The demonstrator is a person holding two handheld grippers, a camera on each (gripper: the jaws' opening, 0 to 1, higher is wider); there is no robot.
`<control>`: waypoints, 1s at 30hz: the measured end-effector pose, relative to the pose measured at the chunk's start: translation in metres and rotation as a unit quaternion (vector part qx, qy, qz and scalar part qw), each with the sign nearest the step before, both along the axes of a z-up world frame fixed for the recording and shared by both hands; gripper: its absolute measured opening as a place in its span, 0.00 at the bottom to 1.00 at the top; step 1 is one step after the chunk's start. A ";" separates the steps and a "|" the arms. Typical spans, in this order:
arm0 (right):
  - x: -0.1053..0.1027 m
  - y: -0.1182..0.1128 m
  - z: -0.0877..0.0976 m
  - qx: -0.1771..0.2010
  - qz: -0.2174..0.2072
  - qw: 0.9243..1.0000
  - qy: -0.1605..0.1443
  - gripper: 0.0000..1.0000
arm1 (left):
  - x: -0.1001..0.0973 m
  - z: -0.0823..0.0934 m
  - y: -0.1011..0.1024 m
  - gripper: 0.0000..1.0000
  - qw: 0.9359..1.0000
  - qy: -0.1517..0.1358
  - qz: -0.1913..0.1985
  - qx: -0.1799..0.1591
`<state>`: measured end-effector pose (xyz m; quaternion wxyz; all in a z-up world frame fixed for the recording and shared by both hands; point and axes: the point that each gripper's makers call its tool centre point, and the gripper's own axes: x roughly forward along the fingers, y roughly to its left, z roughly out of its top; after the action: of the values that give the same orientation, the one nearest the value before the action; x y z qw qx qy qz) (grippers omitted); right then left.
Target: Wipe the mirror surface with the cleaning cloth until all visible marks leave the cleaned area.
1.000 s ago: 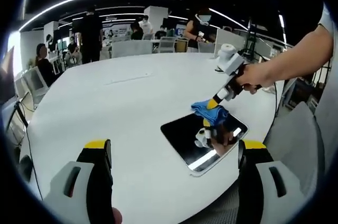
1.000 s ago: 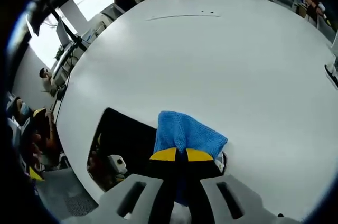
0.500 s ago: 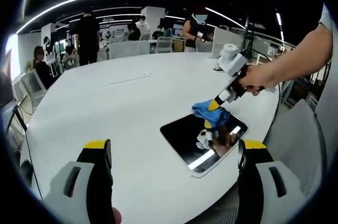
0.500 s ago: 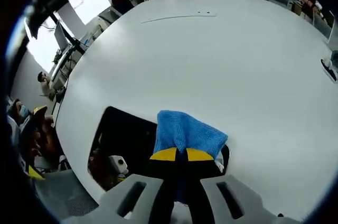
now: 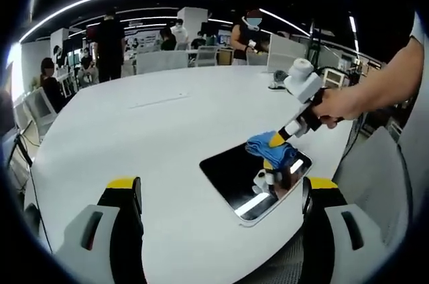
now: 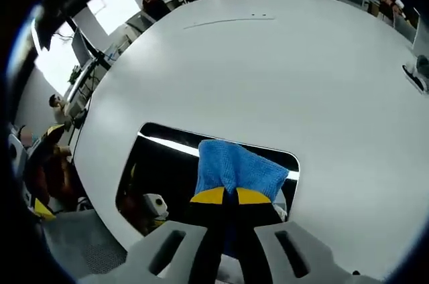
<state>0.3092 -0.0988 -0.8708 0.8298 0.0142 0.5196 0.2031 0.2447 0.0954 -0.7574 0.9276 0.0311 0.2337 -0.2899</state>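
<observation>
The right gripper (image 6: 224, 197) is clamping the blue cloth (image 6: 236, 169) against the mirror (image 6: 167, 170) (lying flat on the white table (image 6: 268, 69)). The left gripper (image 5: 221, 193) is hanging wide apart, gripping nothing.

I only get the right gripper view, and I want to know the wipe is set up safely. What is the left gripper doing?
Observer: The left gripper is open and holds nothing; it hangs over the white table, short of the mirror.
Operator: Is my right gripper visible from there?
Observer: Yes. The right gripper comes in from the right, held in a hand, with the blue cloth pressed on the mirror's far right part.
Operator: How close is the mirror to the table edge?
Observer: Its near right corner lies close to the table's rim, next to a grey chair.
</observation>
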 end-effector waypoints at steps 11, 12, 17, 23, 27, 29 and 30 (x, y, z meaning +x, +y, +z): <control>-0.018 -0.001 0.001 0.009 -0.006 1.000 0.007 0.00 | -0.002 0.002 -0.006 0.99 1.000 -0.002 -0.010 -0.007; -0.019 0.000 0.001 0.009 -0.006 1.000 0.007 0.00 | -0.002 0.003 -0.007 0.99 1.000 -0.003 -0.011 -0.009; -0.028 -0.001 0.001 0.013 -0.006 1.000 0.008 0.00 | -0.006 0.002 -0.008 0.99 1.000 0.004 -0.013 -0.015; -0.036 -0.001 0.001 0.021 -0.011 1.000 0.009 0.00 | -0.014 -0.001 -0.013 0.99 1.000 0.014 -0.020 -0.017; -0.043 -0.001 0.000 0.023 -0.009 1.000 0.011 0.00 | -0.015 -0.001 -0.013 0.99 1.000 0.011 -0.017 -0.015; -0.046 -0.001 0.000 0.023 -0.009 1.000 0.011 0.00 | -0.016 -0.001 -0.013 0.99 1.000 0.008 -0.016 -0.015; -0.047 -0.001 0.000 0.024 -0.008 1.000 0.011 0.00 | -0.016 0.000 -0.013 0.99 1.000 0.006 -0.015 -0.013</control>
<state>0.2626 -0.1001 -0.8708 0.8250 0.0406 0.5237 0.2083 0.2284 0.0828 -0.7575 0.9220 0.0211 0.2348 -0.3072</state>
